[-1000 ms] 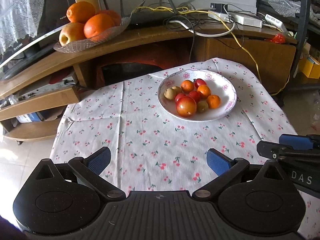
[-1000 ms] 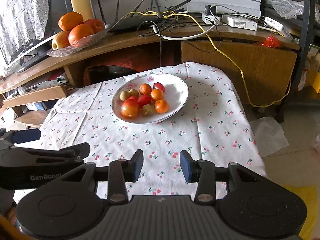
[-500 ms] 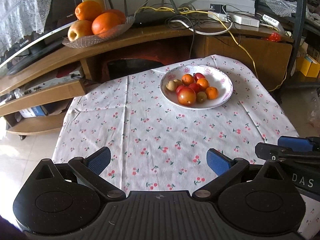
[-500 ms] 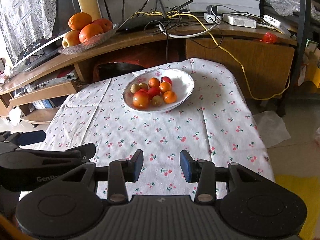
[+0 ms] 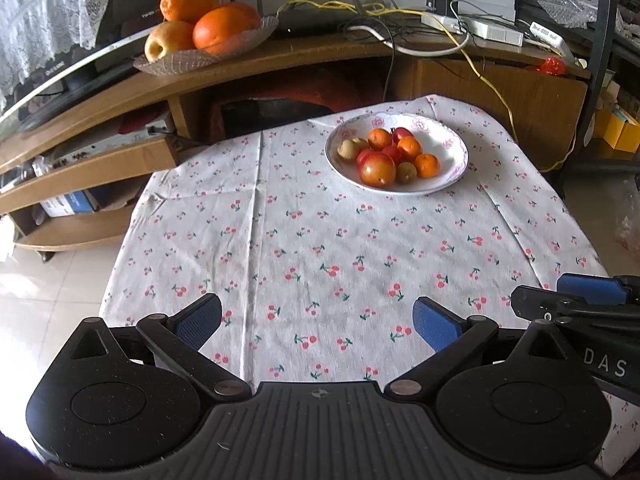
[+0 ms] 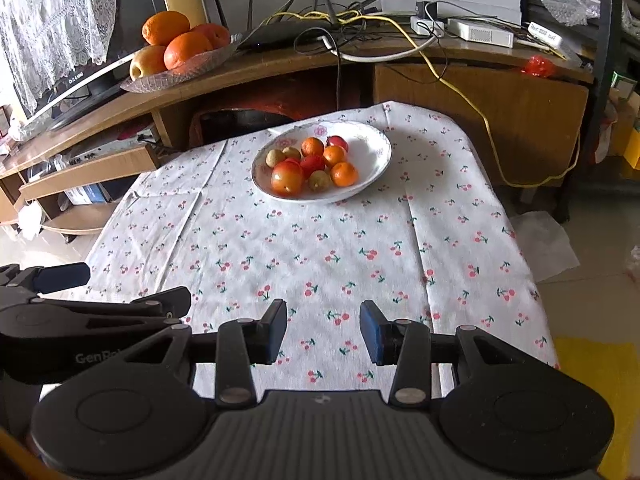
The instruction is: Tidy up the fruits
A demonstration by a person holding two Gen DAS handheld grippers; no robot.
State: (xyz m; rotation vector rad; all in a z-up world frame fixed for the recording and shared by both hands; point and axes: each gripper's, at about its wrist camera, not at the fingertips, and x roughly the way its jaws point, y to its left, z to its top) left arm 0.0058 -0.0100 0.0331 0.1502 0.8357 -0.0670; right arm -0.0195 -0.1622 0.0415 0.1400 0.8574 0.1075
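A white floral plate (image 5: 452,148) (image 6: 372,148) sits at the far side of the table with several small fruits heaped in it: tangerines (image 5: 427,165) (image 6: 344,173), a large red-orange fruit (image 5: 377,170) (image 6: 286,177) and small yellow-green ones. My left gripper (image 5: 318,318) hangs open and empty over the near edge of the cherry-print cloth (image 5: 320,248). My right gripper (image 6: 323,330) is also open and empty, with a narrower gap, at the near edge. Each gripper shows at the side of the other's view.
Behind the table runs a curved wooden TV stand (image 5: 320,60) carrying a glass dish (image 5: 188,60) of oranges and an apple, a router and tangled cables (image 6: 360,28). Tiled floor lies left; a yellow mat (image 6: 600,380) lies right.
Both grippers have drawn back from the plate, which now looks smaller and farther off. Their jaws have kept the same opening.
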